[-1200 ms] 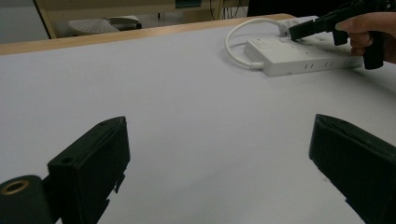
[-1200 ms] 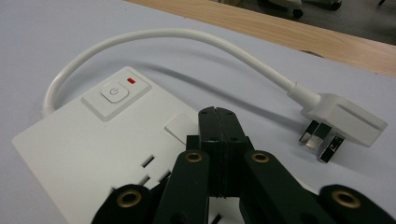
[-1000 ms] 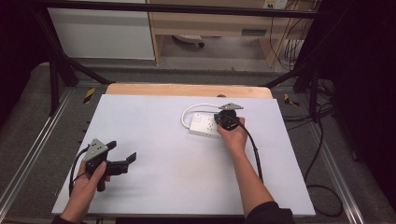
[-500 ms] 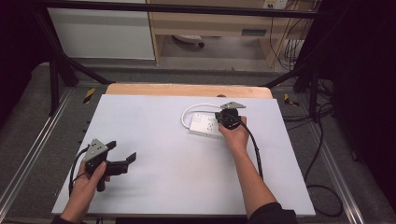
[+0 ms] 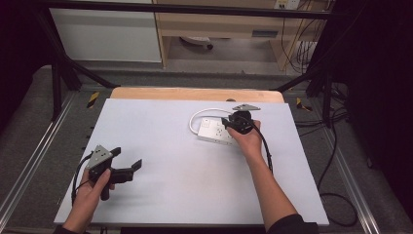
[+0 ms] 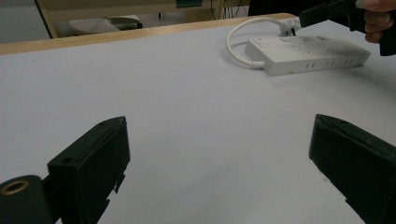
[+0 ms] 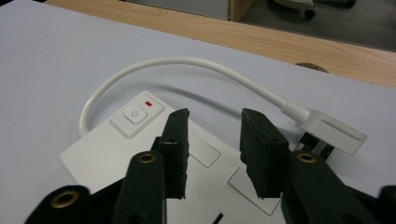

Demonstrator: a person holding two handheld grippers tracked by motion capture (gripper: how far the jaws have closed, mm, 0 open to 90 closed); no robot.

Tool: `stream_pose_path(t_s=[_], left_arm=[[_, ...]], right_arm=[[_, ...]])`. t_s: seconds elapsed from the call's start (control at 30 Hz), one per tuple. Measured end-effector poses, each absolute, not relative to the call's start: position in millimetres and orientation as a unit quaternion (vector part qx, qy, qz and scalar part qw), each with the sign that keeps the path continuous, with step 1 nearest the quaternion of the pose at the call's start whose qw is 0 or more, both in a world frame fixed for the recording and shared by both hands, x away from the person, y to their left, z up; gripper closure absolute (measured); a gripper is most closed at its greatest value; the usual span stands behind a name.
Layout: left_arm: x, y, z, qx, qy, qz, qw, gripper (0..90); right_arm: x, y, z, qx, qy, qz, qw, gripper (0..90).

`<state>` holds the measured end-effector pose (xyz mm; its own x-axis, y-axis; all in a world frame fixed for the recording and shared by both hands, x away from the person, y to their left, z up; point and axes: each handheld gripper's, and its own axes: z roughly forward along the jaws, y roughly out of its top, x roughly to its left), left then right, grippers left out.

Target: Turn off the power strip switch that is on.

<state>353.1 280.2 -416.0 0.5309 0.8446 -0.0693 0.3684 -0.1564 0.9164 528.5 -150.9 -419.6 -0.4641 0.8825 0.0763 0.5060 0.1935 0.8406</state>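
Fingers [image 7: 177,149] of the right gripper [image 7: 212,154] have just been opening; now parted with nothing between them, poised over the top face of the white power strip [image 7: 116,144]. Strip lies flat on the tabletop [image 5: 170,195], toward its far right. Its short white cable [image 7: 187,63] loops round behind it to the flat plug [image 7: 334,133], which lies just beside the strip. Left gripper [image 5: 127,168] sits near the front left edge, fingers wide apart, nothing between them, well apart from the strip.

White power strip [image 5: 217,131] flat on table, cable looped.
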Motion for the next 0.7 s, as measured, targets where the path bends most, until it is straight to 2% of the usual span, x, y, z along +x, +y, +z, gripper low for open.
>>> stream_pose_path(t_s=[0.13, 0.23, 0.5, 0.7], left_arm=[[353.0, 280.1, -416.1, 0.722, 0.420, 0.240, 0.495, 5.1], [352.9, 280.3, -416.0, 0.721, 0.421, 0.241, 0.495, 5.1], [352.8, 280.4, -416.1, 0.721, 0.420, 0.240, 0.496, 5.1], [352.6, 280.6, -416.0, 0.721, 0.420, 0.241, 0.495, 5.1]], right_arm=[[529.3, -150.8, -416.7, 0.477, 0.740, 0.428, 0.205, 40.1], [530.6, -149.8, -413.8, 0.477, 0.741, 0.429, 0.196, 31.4], [530.8, -148.3, -404.7, 0.480, 0.735, 0.432, 0.206, 13.2], [530.4, -149.1, -400.9, 0.489, 0.730, 0.436, 0.198, 7.5]])
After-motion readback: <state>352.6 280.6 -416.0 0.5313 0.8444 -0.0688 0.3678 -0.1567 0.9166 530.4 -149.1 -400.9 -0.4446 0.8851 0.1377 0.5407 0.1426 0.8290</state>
